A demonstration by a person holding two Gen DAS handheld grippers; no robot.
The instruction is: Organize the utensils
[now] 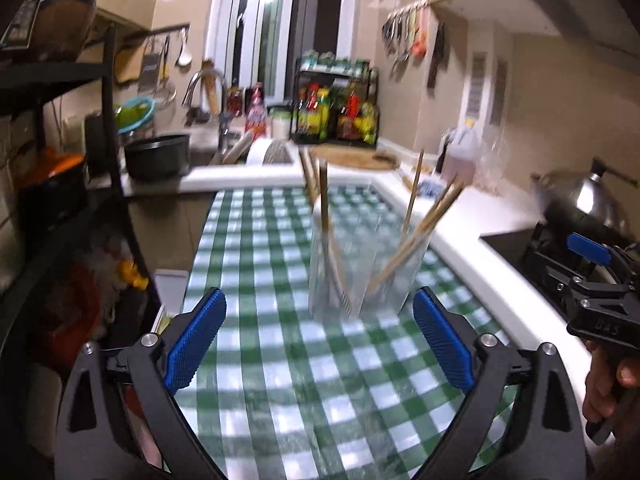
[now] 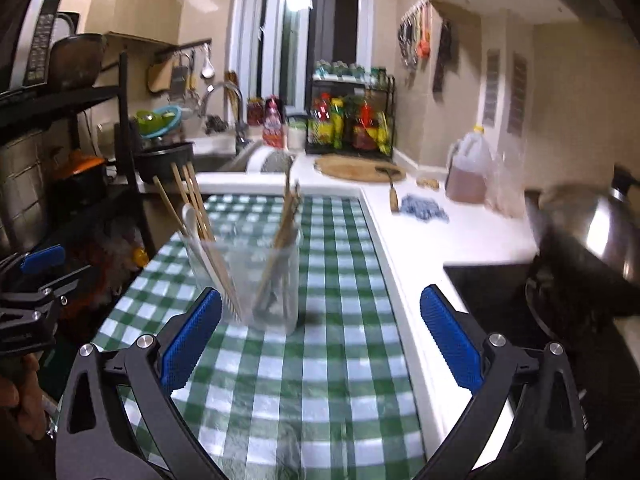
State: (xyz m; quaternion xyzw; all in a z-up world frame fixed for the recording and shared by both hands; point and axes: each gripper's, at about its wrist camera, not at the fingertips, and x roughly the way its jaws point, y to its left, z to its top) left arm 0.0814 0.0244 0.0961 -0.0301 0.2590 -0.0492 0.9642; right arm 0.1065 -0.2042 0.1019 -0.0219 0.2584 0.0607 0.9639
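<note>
Both claws gape wide and hold nothing: the left claw [image 1: 320, 340], the right claw [image 2: 320, 340]. A clear glass jar [image 2: 256, 280] of wooden chopsticks [image 2: 192, 208] stands mid-surface on the green-checked cloth [image 2: 320, 380]. Beyond the right edge: a round wooden board [image 2: 356, 168], an amber jug [image 2: 470, 168], a steel pot lid [image 2: 592, 220].

Dim beige kitchen w/ bright window [image 2: 296, 36], white counter [image 2: 472, 232]
</note>
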